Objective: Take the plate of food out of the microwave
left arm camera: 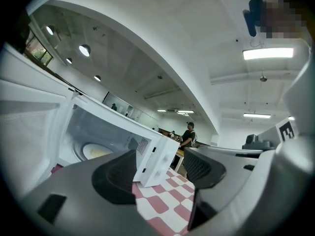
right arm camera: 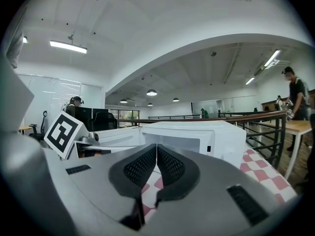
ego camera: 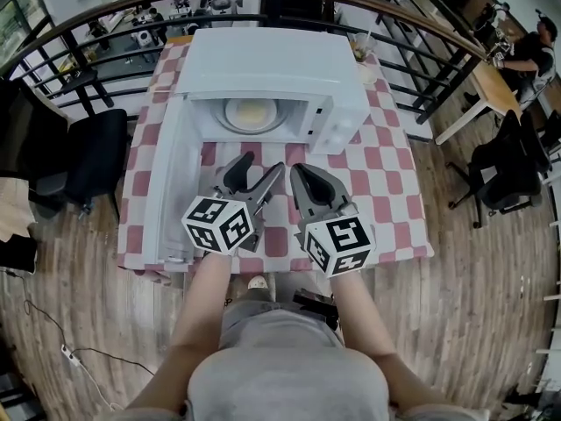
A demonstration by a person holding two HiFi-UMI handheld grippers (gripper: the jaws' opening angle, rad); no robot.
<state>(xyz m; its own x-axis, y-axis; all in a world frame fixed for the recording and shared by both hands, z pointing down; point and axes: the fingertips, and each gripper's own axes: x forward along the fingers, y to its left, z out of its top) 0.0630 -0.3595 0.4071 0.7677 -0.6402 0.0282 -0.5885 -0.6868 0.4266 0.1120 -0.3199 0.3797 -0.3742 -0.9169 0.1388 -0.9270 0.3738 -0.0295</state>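
Note:
A white microwave [ego camera: 263, 68] stands on the checked table with its door [ego camera: 166, 191] swung open to the left. Inside it sits a round plate of pale yellow food [ego camera: 252, 114], which also shows in the cavity in the left gripper view as the plate [left arm camera: 94, 152]. My left gripper [ego camera: 256, 174] hovers just in front of the opening, its jaws open and nothing between them; the left gripper [left arm camera: 160, 167] points at the microwave's [left arm camera: 158, 157] front corner. Beside it, my right gripper [ego camera: 300, 175] is shut and empty, and the right gripper [right arm camera: 156, 150] faces the microwave [right arm camera: 216, 132].
The red-and-white checked tablecloth [ego camera: 386, 191] covers a small table. A curved black railing [ego camera: 412, 51] runs behind it. A black chair [ego camera: 92, 160] stands at the left, another [ego camera: 508, 169] at the right near a wooden table [ego camera: 486, 90] with a person. A glass [ego camera: 364, 53] stands behind the microwave.

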